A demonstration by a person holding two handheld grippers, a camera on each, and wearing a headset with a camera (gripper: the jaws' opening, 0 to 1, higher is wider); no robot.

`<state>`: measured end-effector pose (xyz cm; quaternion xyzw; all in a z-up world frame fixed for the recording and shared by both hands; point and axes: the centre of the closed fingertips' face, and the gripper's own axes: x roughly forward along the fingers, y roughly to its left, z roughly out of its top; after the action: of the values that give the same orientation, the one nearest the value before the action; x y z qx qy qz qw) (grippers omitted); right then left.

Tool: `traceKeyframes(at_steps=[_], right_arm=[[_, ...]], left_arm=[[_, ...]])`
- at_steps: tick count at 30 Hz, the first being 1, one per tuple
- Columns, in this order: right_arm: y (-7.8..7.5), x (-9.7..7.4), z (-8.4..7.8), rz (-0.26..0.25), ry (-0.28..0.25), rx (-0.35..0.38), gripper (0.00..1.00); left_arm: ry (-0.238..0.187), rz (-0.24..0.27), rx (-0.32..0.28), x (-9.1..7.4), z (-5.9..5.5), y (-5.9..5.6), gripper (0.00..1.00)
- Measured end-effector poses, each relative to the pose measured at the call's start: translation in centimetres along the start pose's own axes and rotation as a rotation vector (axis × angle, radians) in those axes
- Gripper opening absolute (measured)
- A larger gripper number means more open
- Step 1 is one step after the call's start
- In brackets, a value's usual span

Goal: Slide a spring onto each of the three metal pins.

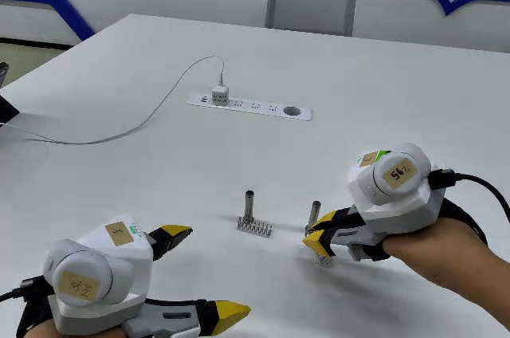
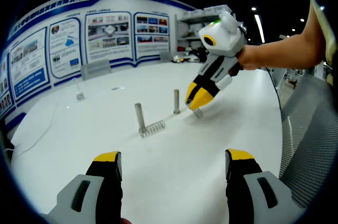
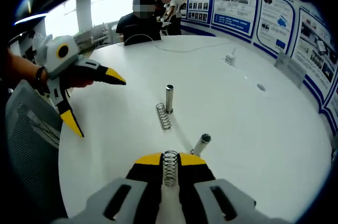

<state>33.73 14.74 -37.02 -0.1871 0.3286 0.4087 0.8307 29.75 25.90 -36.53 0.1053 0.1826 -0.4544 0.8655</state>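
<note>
On table (image 1: 159,178) — right tool (image 3: 170,159) pinches spring (image 3: 169,170) beside pin (image 3: 202,143); left tool (image 2: 171,158) agape.

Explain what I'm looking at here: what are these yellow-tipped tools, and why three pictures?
A person holds a two-jaw tool in each hand; no robot arm. The head view comes from a headset camera; each round view comes from a camera riding on one tool. On the white table stand a first pin, a loose spring lying at its base, and a second pin. The right hand-held gripper is shut on another spring beside the second pin. The left hand-held gripper is open and empty.
</note>
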Motion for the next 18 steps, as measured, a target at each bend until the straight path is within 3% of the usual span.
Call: traceKeyframes(at_steps=[18], right_arm=[[-0.3,-1.4,-0.2,-0.026,-0.047,0.052,0.12]], left_arm=[[-0.001,-0.001,0.005,0.1,0.1,-0.1,0.82]])
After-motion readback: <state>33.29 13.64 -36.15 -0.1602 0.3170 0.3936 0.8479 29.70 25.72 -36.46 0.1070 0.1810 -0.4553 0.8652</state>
